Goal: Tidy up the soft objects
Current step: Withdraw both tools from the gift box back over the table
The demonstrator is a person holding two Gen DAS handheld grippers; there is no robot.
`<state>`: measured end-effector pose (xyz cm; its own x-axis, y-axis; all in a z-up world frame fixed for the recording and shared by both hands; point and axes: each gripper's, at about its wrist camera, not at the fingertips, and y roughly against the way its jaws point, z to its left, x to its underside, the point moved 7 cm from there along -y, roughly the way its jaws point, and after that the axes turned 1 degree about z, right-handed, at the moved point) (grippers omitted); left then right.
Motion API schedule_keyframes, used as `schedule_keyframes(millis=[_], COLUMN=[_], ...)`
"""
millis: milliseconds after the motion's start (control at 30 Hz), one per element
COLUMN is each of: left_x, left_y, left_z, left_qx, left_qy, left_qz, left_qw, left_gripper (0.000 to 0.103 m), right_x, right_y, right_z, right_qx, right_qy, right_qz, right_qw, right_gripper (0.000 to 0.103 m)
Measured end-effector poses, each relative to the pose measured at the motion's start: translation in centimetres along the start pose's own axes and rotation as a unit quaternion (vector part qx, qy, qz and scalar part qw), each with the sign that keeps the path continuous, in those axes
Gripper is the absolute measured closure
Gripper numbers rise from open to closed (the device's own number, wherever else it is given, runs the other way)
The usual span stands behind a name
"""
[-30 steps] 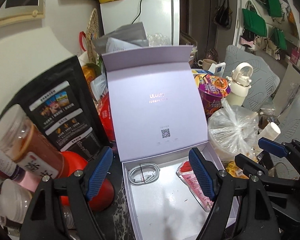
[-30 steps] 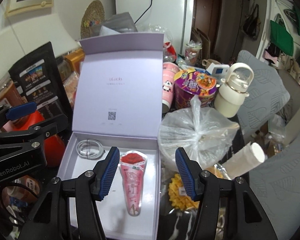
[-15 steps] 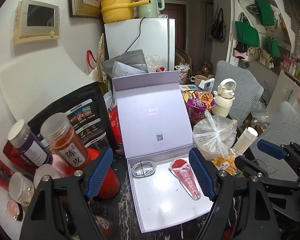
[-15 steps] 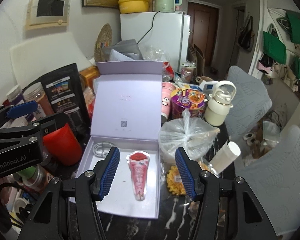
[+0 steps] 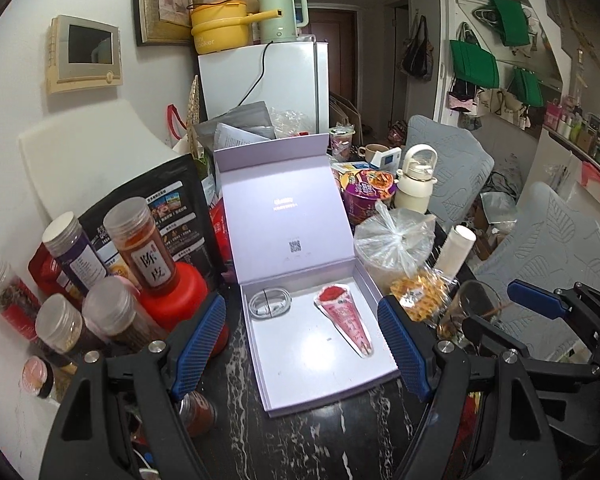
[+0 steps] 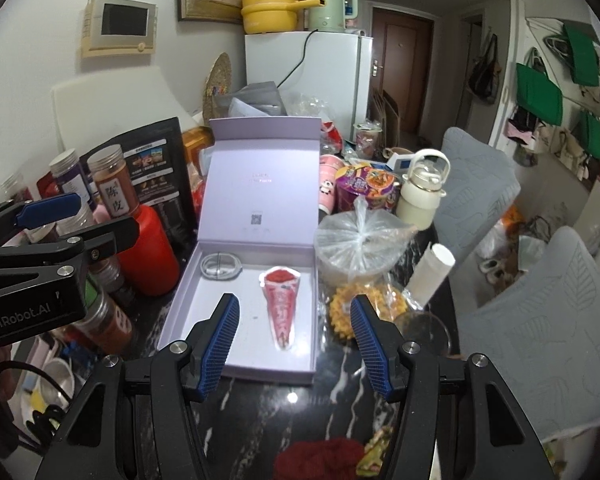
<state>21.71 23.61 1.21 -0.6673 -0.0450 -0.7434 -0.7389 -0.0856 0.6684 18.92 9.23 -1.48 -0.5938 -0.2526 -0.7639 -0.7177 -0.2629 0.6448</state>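
An open lilac box (image 5: 320,368) (image 6: 204,312) lies on the dark marble table with its lid standing up. Inside it lie a cone-shaped pink and red soft packet (image 5: 346,320) (image 6: 281,300) and a coiled white cable (image 5: 270,304) (image 6: 221,267). My left gripper (image 5: 302,346) hangs open above the box's near end, nothing between its blue pads. My right gripper (image 6: 294,346) is open too, held back over the box's front edge, empty. The right gripper shows at the right edge of the left wrist view (image 5: 540,304), the left gripper at the left edge of the right wrist view (image 6: 48,206).
Jars (image 5: 144,248) and a red canister (image 5: 176,296) crowd the left of the box. A tied plastic bag (image 5: 396,240), a yellow snack bag (image 5: 420,296), a glass (image 5: 472,308), a white tube (image 5: 456,248) and a cream kettle (image 5: 416,180) stand to its right. A red fuzzy object (image 6: 320,456) lies at the table's near edge.
Both grippers have pulled back and risen from the box, so it looks smaller and the whole tray and more table now show. The packet and cable have not moved.
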Motion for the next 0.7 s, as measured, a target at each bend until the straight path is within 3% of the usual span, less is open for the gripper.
schedule_keyframes(millis=[400,700], left_x=[4.5,7.1], left_y=[3.2,4.7], left_z=[-4.4,-9.6], left_qx=[0.022,0.064], left_qy=[-0.016,-0.046], left_qz=[0.021,0.038], left_qw=[0.9994,0.9962], left_gripper=[0.024,0.024], right_x=[6.0,10.1], right_y=[4.5,7.9], right_z=[-2.5,-6.1], right_qx=[0.012,0.045], right_qy=[-0.013,-0.043], right_qz=[0.019,0.032], right_qw=[1.000,0.998], right_gripper=[0.045,0.045])
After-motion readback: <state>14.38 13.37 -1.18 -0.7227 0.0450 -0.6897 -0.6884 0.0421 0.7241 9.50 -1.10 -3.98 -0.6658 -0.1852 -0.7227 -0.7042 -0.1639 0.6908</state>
